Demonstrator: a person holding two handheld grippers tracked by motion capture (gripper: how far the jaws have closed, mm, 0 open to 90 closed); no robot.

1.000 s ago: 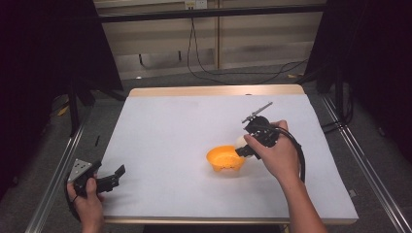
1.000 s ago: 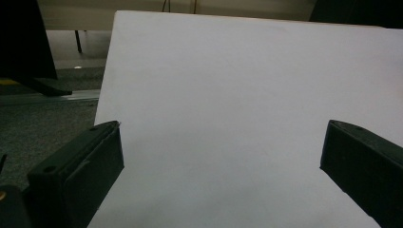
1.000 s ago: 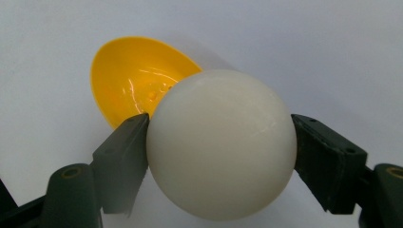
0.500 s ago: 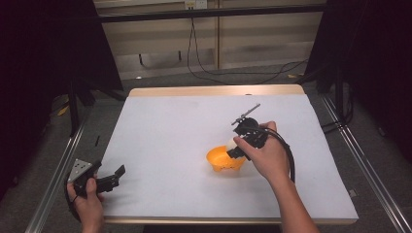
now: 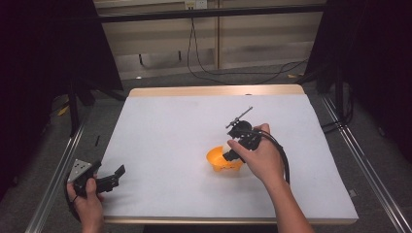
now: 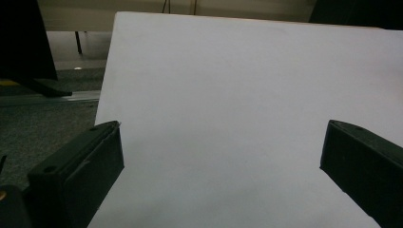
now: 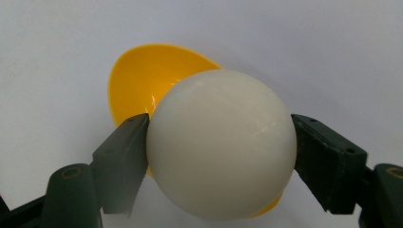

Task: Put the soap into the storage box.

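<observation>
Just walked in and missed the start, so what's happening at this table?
A person works at a white table with a gripper in each hand. The right gripper is clamped on a white ball, holding it right over a yellow bowl near the middle of the table; whether the ball touches the bowl is unclear. The left gripper sits near the table's front left corner with its jaws wide apart and nothing between them.

My left hand [image 5: 86,201] rests at the table's near-left corner, its black two-jaw left gripper [image 5: 114,174] with jaws spread wide. My right arm reaches forward to mid-table — black two-jaw right gripper [image 7: 219,142] angled down, jaws clamped against a smooth white ball [image 7: 221,149].
</observation>
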